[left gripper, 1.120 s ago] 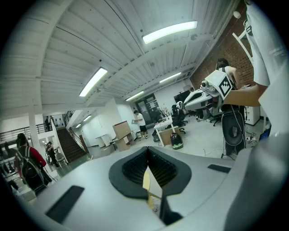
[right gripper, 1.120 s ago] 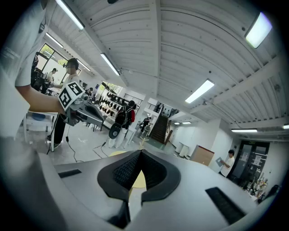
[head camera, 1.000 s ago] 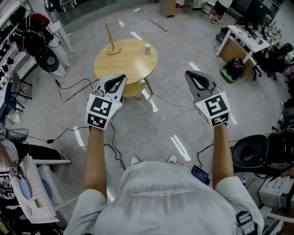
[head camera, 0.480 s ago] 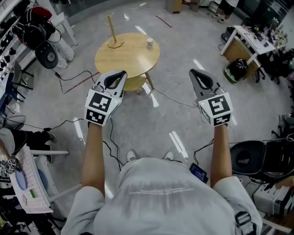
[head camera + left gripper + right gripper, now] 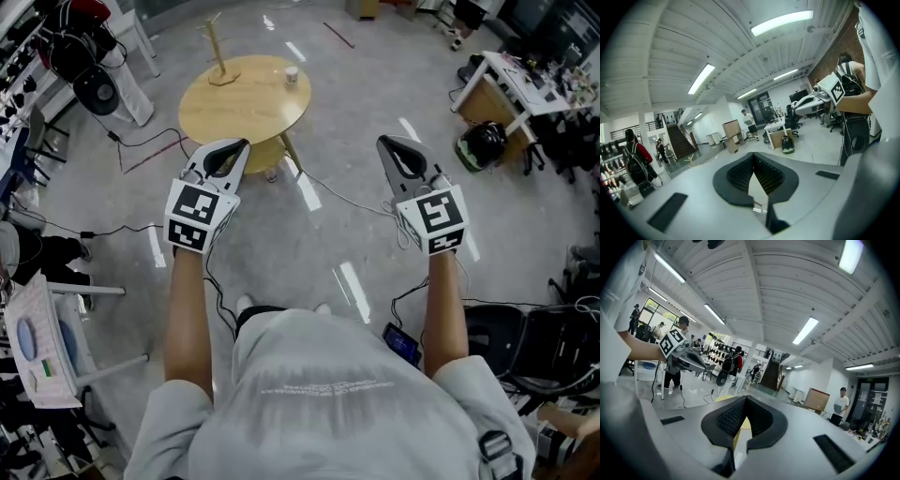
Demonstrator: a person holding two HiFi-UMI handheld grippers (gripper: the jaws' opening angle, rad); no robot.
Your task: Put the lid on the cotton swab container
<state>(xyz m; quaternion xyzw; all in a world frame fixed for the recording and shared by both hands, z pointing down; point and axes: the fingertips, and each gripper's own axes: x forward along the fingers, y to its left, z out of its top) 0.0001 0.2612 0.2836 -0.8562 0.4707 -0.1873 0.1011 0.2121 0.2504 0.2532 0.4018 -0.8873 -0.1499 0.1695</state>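
Note:
A round wooden table (image 5: pixel 234 111) stands on the floor ahead of me. On its far right part sits a small white cylindrical container (image 5: pixel 292 75), too small to show a lid. A wooden stand (image 5: pixel 217 56) rises at the table's far left. My left gripper (image 5: pixel 240 143) is held in the air short of the table's near edge, shut and empty. My right gripper (image 5: pixel 382 141) hangs over bare floor to the table's right, also shut and empty. In the left gripper view the jaws (image 5: pixel 752 155) meet; the right gripper view (image 5: pixel 745 399) shows the same.
Cables (image 5: pixel 347 202) trail over the grey floor between me and the table. A desk (image 5: pixel 525 80) and a black bag (image 5: pixel 478 142) are at the right, a black chair (image 5: pixel 525 342) at lower right, racks (image 5: pixel 56 56) at the left. People stand far off.
The table has drifted up and to the left in the head view as I move. Both grippers stay shut and keep their pose in front of me.

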